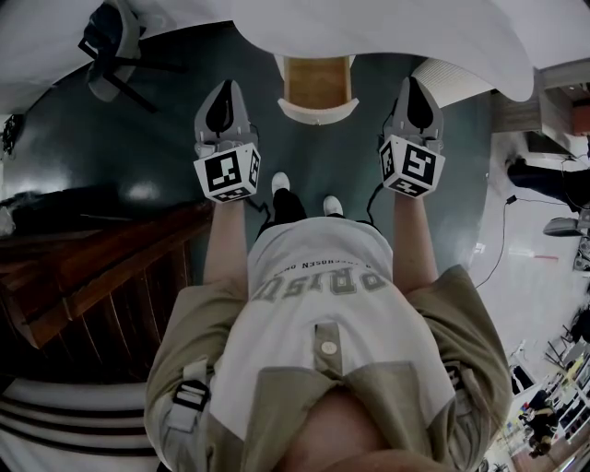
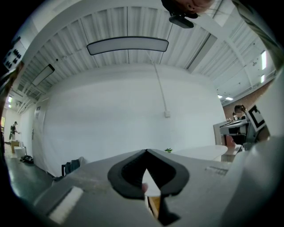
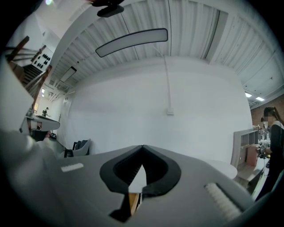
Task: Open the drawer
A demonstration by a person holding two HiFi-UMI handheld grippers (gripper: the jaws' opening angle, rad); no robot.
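In the head view a wooden-fronted drawer unit (image 1: pixel 316 81) with a white rim stands under the edge of a white table (image 1: pixel 406 28), straight ahead between the two grippers. My left gripper (image 1: pixel 221 100) is held level to the left of it and well short of it, jaws shut with nothing in them. My right gripper (image 1: pixel 419 95) is held the same way on the right, also shut and empty. In the left gripper view the jaws (image 2: pixel 145 151) meet, and a sliver of wood (image 2: pixel 154 206) shows below them. The right gripper view shows the same shut jaws (image 3: pixel 142 147).
A chair (image 1: pixel 111 46) stands at the far left on the dark floor. Wooden stairs (image 1: pixel 92 267) run along the left. Cables (image 1: pixel 502 240) lie on the floor to the right. Both gripper views face a large white wall (image 2: pixel 124 115); a person (image 3: pixel 270 133) stands at the right edge.
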